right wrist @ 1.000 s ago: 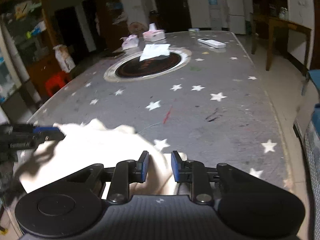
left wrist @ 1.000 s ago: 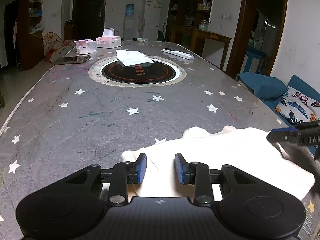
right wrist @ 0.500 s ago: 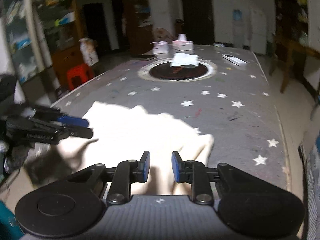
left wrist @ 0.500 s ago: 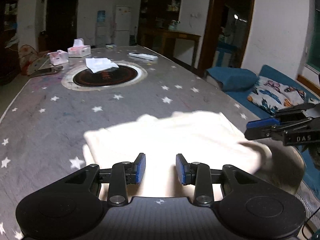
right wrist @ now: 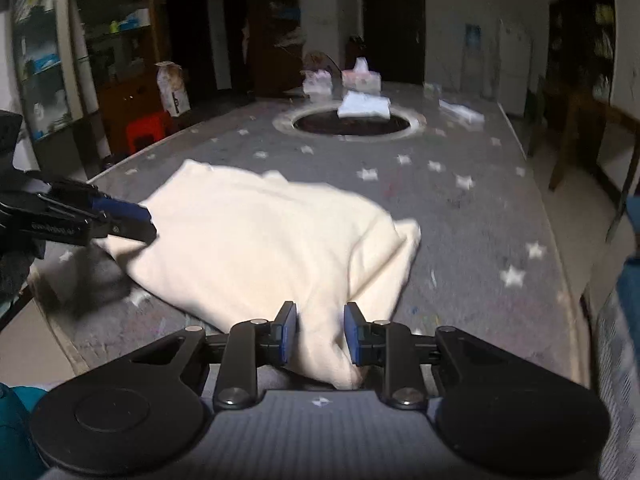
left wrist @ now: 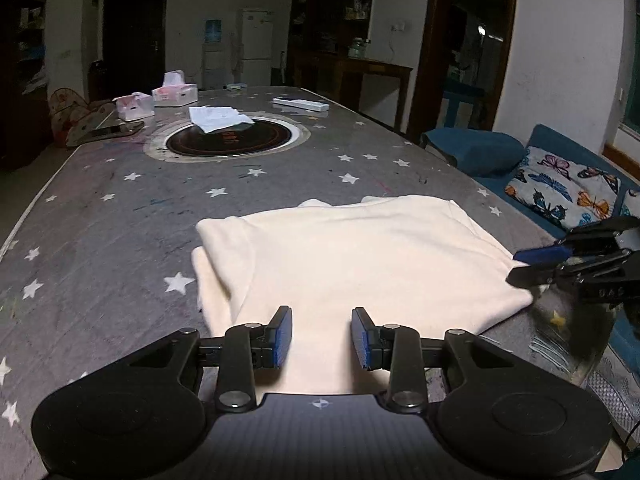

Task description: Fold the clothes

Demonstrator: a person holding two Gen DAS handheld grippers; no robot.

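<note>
A cream garment [left wrist: 352,256] lies folded in layers on the grey star-patterned table [left wrist: 120,216], near its front edge. My left gripper [left wrist: 321,337] is open, its blue pads either side of the garment's near edge. My right gripper [right wrist: 317,333] is open with a fold of the garment [right wrist: 260,240] between its pads. Each gripper shows in the other's view: the right one [left wrist: 536,266] at the garment's right corner, the left one [right wrist: 132,222] at its left corner.
A round black hotplate [left wrist: 228,142] sits mid-table with a white cloth [left wrist: 216,118] on it. Tissue boxes [left wrist: 174,92], a phone [left wrist: 116,130] and a remote [left wrist: 300,104] lie beyond. A blue sofa with a butterfly cushion [left wrist: 560,188] stands right of the table.
Both grippers pulled back toward the table's near end and the views rose. The garment went from bunched and lifted to lying flatter in a folded stack.
</note>
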